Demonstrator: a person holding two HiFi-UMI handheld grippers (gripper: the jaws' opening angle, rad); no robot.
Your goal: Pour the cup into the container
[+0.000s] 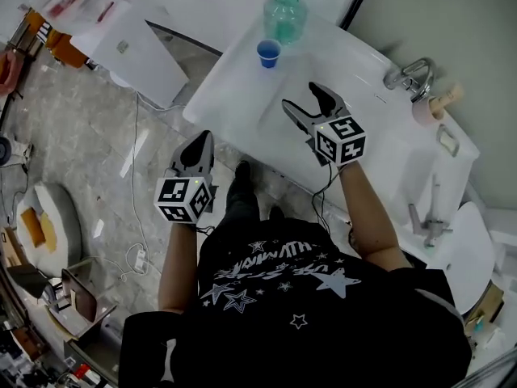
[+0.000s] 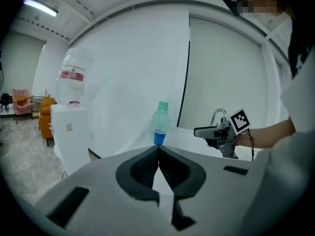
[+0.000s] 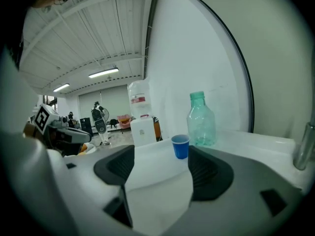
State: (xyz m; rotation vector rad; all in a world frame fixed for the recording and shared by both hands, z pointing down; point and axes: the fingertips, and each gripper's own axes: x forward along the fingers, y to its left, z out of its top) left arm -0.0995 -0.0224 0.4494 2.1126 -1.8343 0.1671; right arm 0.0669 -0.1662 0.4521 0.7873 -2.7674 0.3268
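Head view: right gripper [image 1: 301, 95] reaches over the surface [image 1: 234, 95], spread, empty; cup [image 1: 268, 52] ahead near its far corner; left gripper [image 1: 202, 140] pressed together.

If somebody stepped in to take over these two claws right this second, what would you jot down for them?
Left claw: shut, empty, held short of the white counter.
Right claw: open, empty, over the counter, pointing toward the cup.
Blue cup: upright at the counter's far end, just in front of the green bottle.
Done: nothing yet; the cup is untouched.
Left: grasp the cup and pour it into the bottle.
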